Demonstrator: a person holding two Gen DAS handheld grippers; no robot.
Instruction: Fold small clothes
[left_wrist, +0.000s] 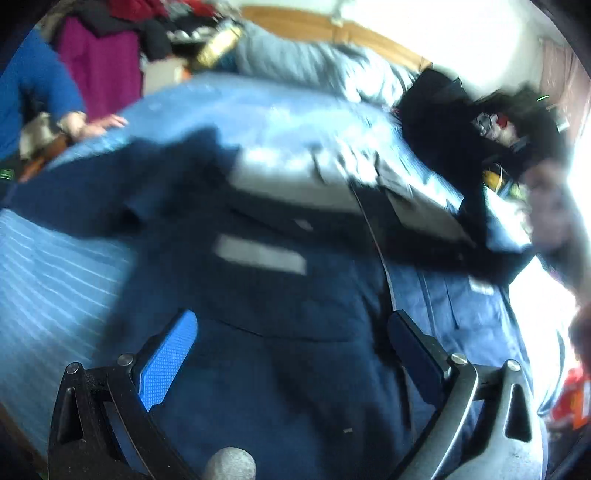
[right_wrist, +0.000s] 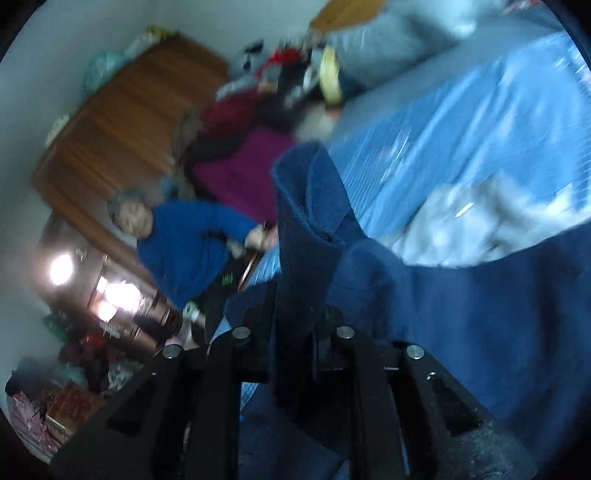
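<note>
Below the left gripper (left_wrist: 291, 354), a navy garment (left_wrist: 266, 295) is seen spread across a bed covered by a blue striped sheet (left_wrist: 48, 266). The blue-padded fingers (left_wrist: 168, 363) are held wide apart, with nothing caught between them; the dark cloth lies beneath and beyond the gap, and whether the tips touch it cannot be told through the motion blur. A pale rectangular label (left_wrist: 260, 254) is shown on the garment ahead of the fingers, and a grey garment (left_wrist: 332, 184) is laid just beyond it on the sheet. A black heap of clothing (left_wrist: 461, 122) is piled at the far right of the bed, near grey pillows (left_wrist: 314, 66).

From the right wrist view, the right gripper (right_wrist: 295, 325) is seen closed on a fold of the same navy garment (right_wrist: 310, 229), which is pinched between the black fingers and stands up from them in a rolled, upright ridge. The rest of the cloth is draped away to the right, over the striped sheet (right_wrist: 461, 122). A seated person in a blue top (right_wrist: 184, 243) is pictured at the bedside, beside a magenta cloth (right_wrist: 243, 177) and a wooden wardrobe (right_wrist: 122, 122).
</note>
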